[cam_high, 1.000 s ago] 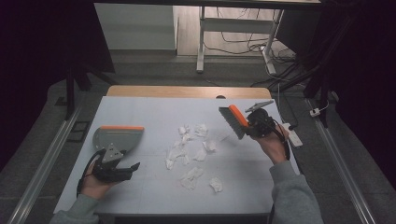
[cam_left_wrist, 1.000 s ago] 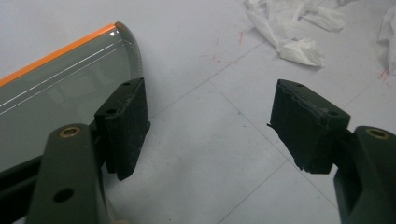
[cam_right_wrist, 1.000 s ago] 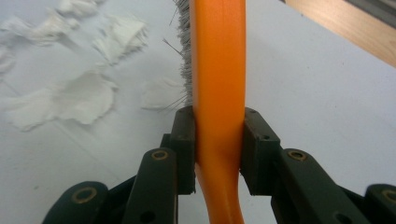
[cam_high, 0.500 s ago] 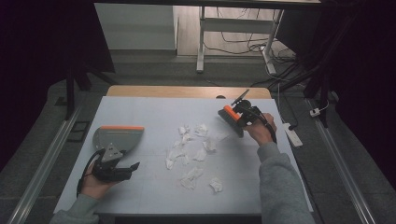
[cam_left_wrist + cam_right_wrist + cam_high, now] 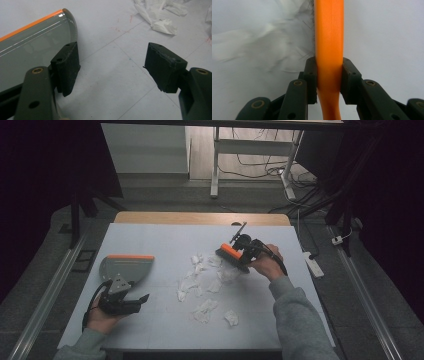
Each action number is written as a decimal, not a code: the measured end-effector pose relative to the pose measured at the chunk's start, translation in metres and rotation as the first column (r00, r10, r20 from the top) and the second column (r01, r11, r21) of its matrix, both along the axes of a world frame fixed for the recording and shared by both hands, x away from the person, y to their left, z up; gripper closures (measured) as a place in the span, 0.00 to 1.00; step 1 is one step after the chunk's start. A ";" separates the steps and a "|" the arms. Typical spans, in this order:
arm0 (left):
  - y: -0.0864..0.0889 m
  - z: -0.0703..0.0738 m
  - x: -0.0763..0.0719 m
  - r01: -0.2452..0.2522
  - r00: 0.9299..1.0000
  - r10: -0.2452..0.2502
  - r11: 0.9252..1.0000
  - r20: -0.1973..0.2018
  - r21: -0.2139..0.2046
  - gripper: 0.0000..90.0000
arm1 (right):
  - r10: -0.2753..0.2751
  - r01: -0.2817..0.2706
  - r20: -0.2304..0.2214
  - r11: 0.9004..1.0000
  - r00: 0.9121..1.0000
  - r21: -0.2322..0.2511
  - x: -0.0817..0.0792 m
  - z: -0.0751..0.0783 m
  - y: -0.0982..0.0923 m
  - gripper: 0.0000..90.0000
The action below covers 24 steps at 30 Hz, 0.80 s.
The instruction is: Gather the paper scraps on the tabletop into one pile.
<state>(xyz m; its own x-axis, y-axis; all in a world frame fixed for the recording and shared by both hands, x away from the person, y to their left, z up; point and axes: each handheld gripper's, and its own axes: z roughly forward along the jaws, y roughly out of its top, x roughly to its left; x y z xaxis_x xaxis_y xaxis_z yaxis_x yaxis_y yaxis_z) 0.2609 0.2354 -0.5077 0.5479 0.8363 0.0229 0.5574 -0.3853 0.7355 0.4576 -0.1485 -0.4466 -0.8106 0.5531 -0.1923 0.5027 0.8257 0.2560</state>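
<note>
An orange-backed brush [image 5: 230, 253] with dark bristles is clamped in my right gripper [image 5: 243, 254], which is shut on its handle [image 5: 329, 32]. The bristles rest at the right edge of a scatter of white paper scraps [image 5: 200, 275], blurred in the right gripper view [image 5: 259, 37]. A grey dustpan [image 5: 126, 268] with an orange rim lies flat at the table's left. My left gripper [image 5: 137, 299] sits just in front of it on the table, open, with bare table between its jaws [image 5: 112, 60]. The dustpan [image 5: 32, 42] lies beside its left jaw, and scraps [image 5: 162, 23] lie farther off.
The work surface is a pale sheet [image 5: 165, 237] on a wooden table. More scraps lie toward the front edge [image 5: 231, 317]. A white power strip [image 5: 312, 264] lies off the table's right side. Table legs and cables [image 5: 260, 165] stand on the floor behind.
My right hand has carried the brush left and down, from the table's right side to the edge of the paper scraps. The left gripper and the dustpan have stayed put.
</note>
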 end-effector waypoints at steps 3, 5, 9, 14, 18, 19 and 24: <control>-0.001 0.000 0.000 0.002 1.000 -0.002 1.000 -0.002 0.000 0.32 | 0.039 -0.037 -0.032 0.998 0.999 0.051 -0.008 0.003 0.001 0.77; -0.001 0.000 0.000 0.003 1.000 -0.003 1.000 -0.003 0.002 0.32 | 0.033 -0.032 -0.001 0.991 0.999 0.127 -0.014 0.013 -0.002 0.77; -0.003 0.000 0.000 0.006 1.000 -0.006 1.000 -0.002 0.003 0.32 | -0.007 -0.002 0.056 0.987 0.998 0.162 -0.010 0.025 -0.007 0.77; -0.002 -0.001 0.001 0.004 1.000 -0.004 1.000 -0.005 0.000 0.32 | -0.032 0.016 0.110 0.990 0.993 0.141 0.008 0.028 0.001 0.77; -0.002 -0.001 0.000 0.005 1.000 -0.005 1.000 -0.003 -0.001 0.32 | -0.028 0.014 0.123 0.994 0.992 0.110 0.027 0.018 0.014 0.77; -0.001 -0.001 0.001 0.005 1.000 -0.005 1.000 -0.003 -0.001 0.32 | -0.025 0.013 0.122 0.995 0.992 0.098 0.031 0.014 0.018 0.77; -0.001 -0.001 0.001 0.008 1.000 -0.008 1.000 -0.002 -0.003 0.32 | 0.031 -0.033 0.109 0.999 0.994 0.012 0.043 -0.003 0.035 0.77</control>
<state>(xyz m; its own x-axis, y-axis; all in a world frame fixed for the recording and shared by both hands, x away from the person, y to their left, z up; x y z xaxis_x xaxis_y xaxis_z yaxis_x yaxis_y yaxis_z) 0.2617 0.2346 -0.5086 0.5542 0.8322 0.0197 0.5557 -0.3875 0.7356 0.5010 -0.1133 -0.4491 -0.8026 0.5307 -0.2723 0.4449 0.8367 0.3193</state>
